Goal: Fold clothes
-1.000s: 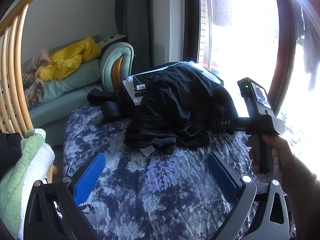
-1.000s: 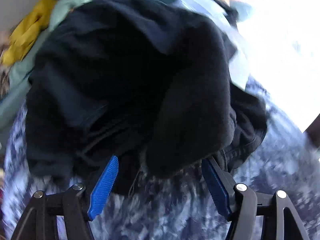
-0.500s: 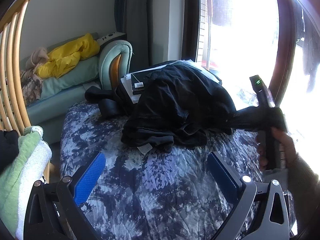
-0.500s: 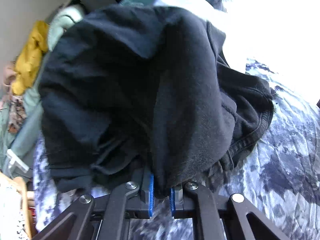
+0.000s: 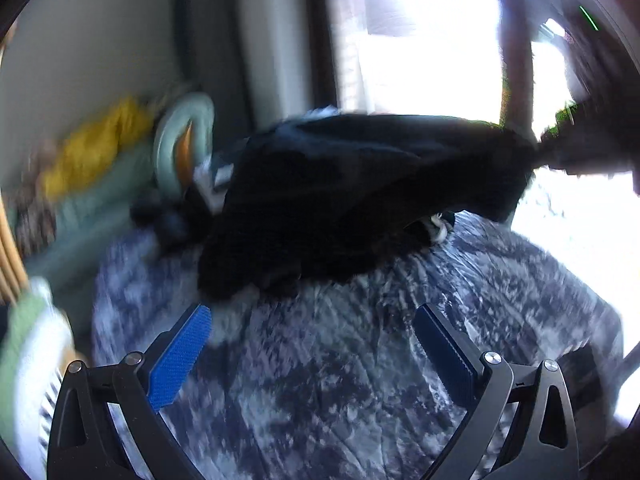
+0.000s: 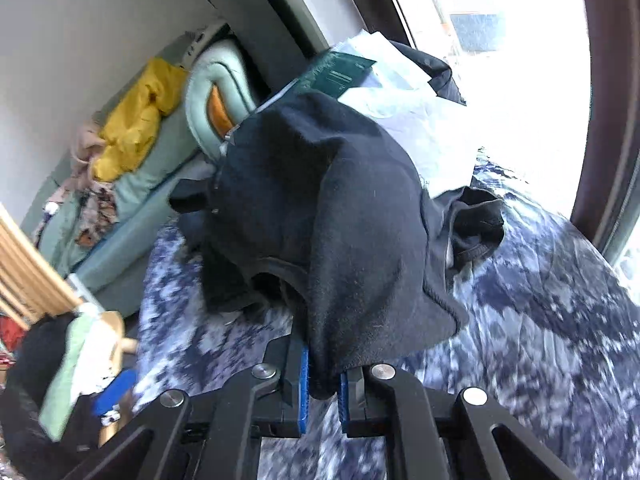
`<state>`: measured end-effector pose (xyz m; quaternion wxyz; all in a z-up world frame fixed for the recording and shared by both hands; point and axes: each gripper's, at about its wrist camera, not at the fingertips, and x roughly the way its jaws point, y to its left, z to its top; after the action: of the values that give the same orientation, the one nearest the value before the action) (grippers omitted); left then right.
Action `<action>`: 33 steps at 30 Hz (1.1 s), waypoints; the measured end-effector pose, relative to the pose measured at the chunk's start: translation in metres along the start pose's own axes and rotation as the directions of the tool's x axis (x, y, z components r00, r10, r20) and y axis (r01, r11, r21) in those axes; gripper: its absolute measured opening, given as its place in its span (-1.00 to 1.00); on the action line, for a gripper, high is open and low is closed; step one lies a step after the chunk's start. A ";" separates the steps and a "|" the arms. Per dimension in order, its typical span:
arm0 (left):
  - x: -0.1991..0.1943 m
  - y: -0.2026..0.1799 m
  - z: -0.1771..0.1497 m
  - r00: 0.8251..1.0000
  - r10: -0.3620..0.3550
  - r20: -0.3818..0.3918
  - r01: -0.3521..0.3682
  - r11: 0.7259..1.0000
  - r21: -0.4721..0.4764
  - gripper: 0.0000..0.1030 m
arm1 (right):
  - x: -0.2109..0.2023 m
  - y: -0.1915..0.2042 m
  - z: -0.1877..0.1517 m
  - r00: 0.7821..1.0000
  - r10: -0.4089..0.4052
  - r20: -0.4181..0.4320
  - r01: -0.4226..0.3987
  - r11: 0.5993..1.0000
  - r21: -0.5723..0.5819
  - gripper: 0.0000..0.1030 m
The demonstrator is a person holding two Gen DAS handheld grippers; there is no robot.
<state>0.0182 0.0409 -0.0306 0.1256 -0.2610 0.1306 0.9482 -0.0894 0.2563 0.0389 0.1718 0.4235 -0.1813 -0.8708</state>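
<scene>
while the left claw (image 5: 312, 354) gapes, right claw (image 6: 322, 390) pinches black garment (image 6: 320, 216) stretched rightward.

A bed covered by a blue-and-white mottled quilted bedspread (image 6: 540, 320) is seen in front of a tall window with a dark brown frame (image 6: 600, 100), through which strong, overexposed daylight is admitted. A plain pale grey wall (image 6: 80, 40) is met by a dark grey curtain (image 5: 208, 60) at the back, and below it a pale green upholstered sofa (image 6: 160, 176) is strewn with a crumpled yellow garment (image 6: 132, 128). A light wooden slatted chair back (image 6: 32, 272) is visible at the left edge.
</scene>
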 end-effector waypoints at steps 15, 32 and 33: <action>0.040 -0.094 -0.008 0.881 0.313 0.355 -0.447 0.799 0.403 0.93 | -0.057 0.047 0.001 0.999 0.035 0.021 -0.032 0.989 -0.146 -0.84; 0.113 -0.041 0.042 0.951 0.307 0.031 -0.292 0.865 0.408 -0.83 | -0.047 0.028 -0.009 0.999 -0.010 -0.032 0.005 0.991 -0.135 -0.84; 0.111 -0.038 0.043 0.954 0.299 0.018 -0.280 0.870 0.406 -0.83 | -0.046 0.026 -0.010 0.999 -0.017 -0.041 0.012 0.991 -0.130 -0.84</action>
<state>-0.0823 0.1087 -0.0601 0.0304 -0.2285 0.3638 0.9025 -0.0514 0.2529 0.0760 0.1963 0.4311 -0.1177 -0.8728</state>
